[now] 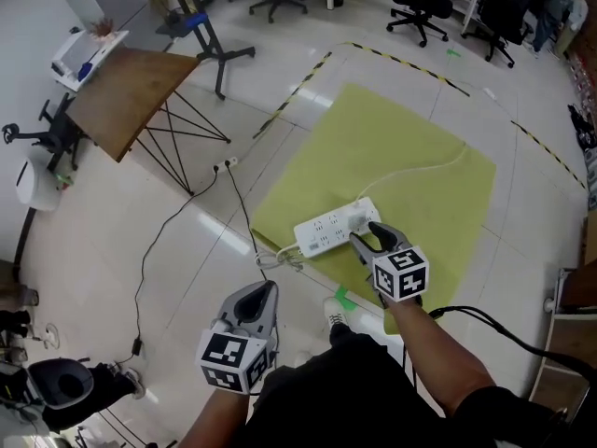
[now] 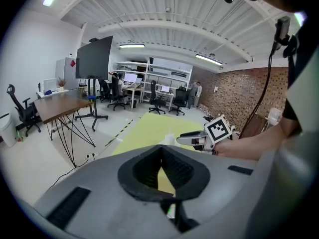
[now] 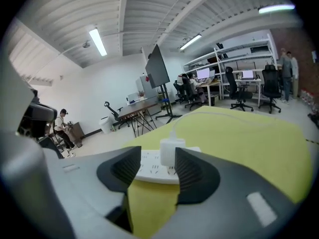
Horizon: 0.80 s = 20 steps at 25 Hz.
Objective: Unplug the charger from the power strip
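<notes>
A white power strip (image 1: 326, 233) lies on a yellow mat (image 1: 401, 147) on the floor. A white charger (image 1: 362, 217) is plugged into its right end, and its white cable (image 1: 420, 168) runs off across the mat. My right gripper (image 1: 364, 232) hovers at that end, open. In the right gripper view the charger (image 3: 168, 151) stands upright on the strip (image 3: 149, 166) just beyond the right gripper (image 3: 158, 156), with neither pad touching it. My left gripper (image 1: 268, 287) hangs lower left, off the mat, shut on nothing. The left gripper (image 2: 160, 148) faces the mat.
A tilted wooden table (image 1: 126, 96) on black wire legs stands at upper left. A black cord (image 1: 149, 250) trails over the tiles from a white plug (image 1: 227, 164). Office chairs (image 1: 420, 7) stand at the back. Black-yellow tape (image 1: 308, 77) borders the mat.
</notes>
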Each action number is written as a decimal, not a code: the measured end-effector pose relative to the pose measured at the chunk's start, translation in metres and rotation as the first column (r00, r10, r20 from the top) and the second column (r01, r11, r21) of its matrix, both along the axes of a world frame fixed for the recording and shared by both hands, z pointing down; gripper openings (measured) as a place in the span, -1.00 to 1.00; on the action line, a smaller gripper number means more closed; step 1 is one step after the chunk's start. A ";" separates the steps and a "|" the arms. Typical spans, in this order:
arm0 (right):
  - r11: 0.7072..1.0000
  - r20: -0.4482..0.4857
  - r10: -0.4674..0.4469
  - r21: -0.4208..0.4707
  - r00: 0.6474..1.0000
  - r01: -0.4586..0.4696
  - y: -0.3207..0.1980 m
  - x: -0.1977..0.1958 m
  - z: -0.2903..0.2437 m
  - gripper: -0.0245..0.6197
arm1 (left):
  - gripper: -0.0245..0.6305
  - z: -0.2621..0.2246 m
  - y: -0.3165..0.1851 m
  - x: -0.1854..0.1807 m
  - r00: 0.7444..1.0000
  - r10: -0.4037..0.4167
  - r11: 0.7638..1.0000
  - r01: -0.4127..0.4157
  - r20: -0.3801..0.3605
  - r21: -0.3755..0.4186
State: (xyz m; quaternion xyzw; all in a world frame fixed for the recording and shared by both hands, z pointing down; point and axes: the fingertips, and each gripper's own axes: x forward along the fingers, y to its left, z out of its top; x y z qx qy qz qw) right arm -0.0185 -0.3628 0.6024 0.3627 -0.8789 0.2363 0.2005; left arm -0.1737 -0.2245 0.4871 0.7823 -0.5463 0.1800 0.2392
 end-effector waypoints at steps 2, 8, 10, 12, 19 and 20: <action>1.000 -0.027 0.007 -0.023 1.000 -0.007 -0.017 0.000 0.016 -0.16 | -0.91 0.000 -0.005 0.000 1.000 -0.019 1.000 0.019 -0.002 -0.015; 0.999 -0.081 0.002 -0.043 0.997 -0.005 -0.042 -0.008 0.043 0.04 | -0.91 0.005 -0.013 -0.006 0.999 -0.052 0.998 0.052 0.012 -0.039; 0.999 -0.091 -0.003 -0.045 0.996 -0.001 -0.046 -0.015 0.049 0.04 | -0.91 0.007 -0.014 -0.010 0.998 -0.066 0.997 0.067 0.007 -0.045; 0.999 -0.109 0.003 -0.046 0.994 -0.008 -0.050 -0.021 0.054 0.03 | -0.91 0.008 -0.014 -0.014 0.997 -0.075 0.996 0.075 0.003 -0.051; 0.999 -0.146 0.034 -0.036 0.989 -0.040 -0.054 -0.024 0.054 -0.08 | -0.91 0.007 -0.015 -0.024 0.997 -0.080 0.996 0.080 -0.004 -0.051; 0.999 -0.143 0.042 -0.025 0.989 -0.046 -0.055 -0.024 0.050 -0.09 | -0.91 0.007 -0.015 -0.024 0.997 -0.079 0.996 0.078 -0.006 -0.051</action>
